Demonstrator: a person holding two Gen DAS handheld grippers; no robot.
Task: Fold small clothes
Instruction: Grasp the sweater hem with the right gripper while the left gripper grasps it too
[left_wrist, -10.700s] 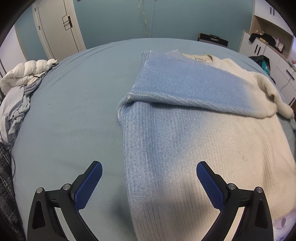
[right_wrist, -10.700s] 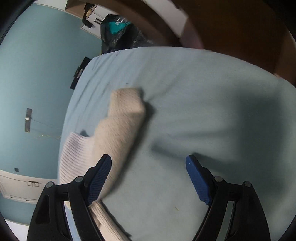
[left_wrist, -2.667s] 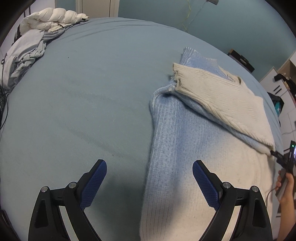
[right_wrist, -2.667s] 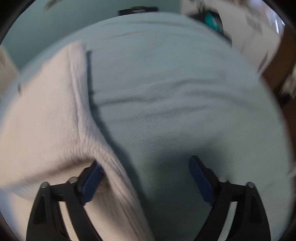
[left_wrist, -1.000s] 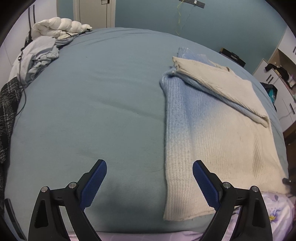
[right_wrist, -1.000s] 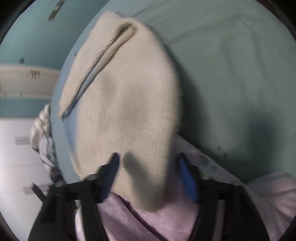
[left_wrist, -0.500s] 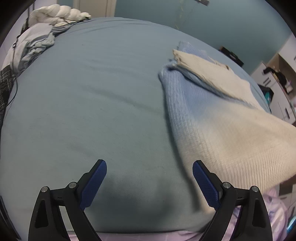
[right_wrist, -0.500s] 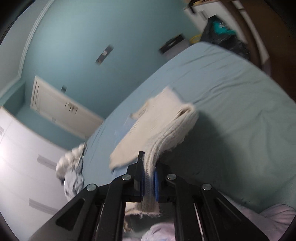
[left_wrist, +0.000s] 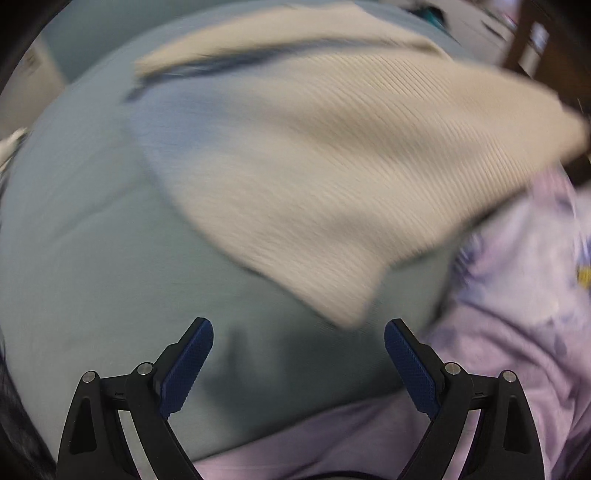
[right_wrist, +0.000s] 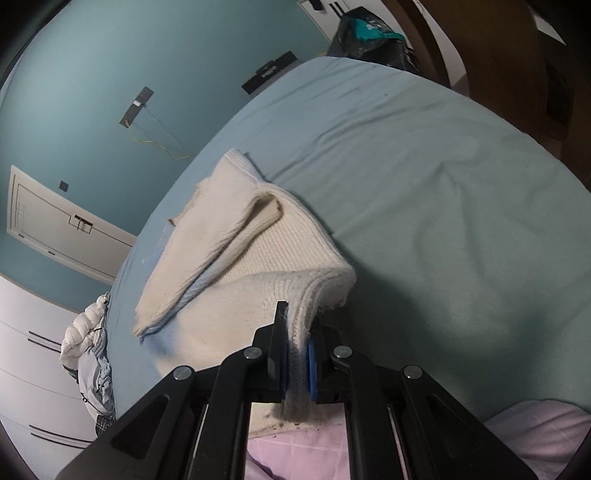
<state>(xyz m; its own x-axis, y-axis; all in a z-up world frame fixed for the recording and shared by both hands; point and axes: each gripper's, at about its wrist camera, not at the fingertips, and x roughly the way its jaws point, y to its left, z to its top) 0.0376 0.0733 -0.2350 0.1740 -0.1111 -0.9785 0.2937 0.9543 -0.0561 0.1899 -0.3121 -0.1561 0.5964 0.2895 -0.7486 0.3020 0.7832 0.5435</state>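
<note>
A cream and blue sweater (right_wrist: 236, 266) lies on a bed (right_wrist: 443, 192). The right claw (right_wrist: 297, 360) pinches its near hem, lifted. The left claw (left_wrist: 298, 363) is spread, empty, just near the sweater's corner.

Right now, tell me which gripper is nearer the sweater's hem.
Right. The right gripper is shut on the sweater at its hem corner; the left gripper hangs open just short of the other corner, touching nothing.

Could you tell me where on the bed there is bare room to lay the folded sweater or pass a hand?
The blue bed sheet lies bare from the sweater across to the far edge. In the left wrist view, a bare strip runs beside the sweater's blue side. It is crowded by the clothes pile and where the right gripper clamps the hem.
</note>
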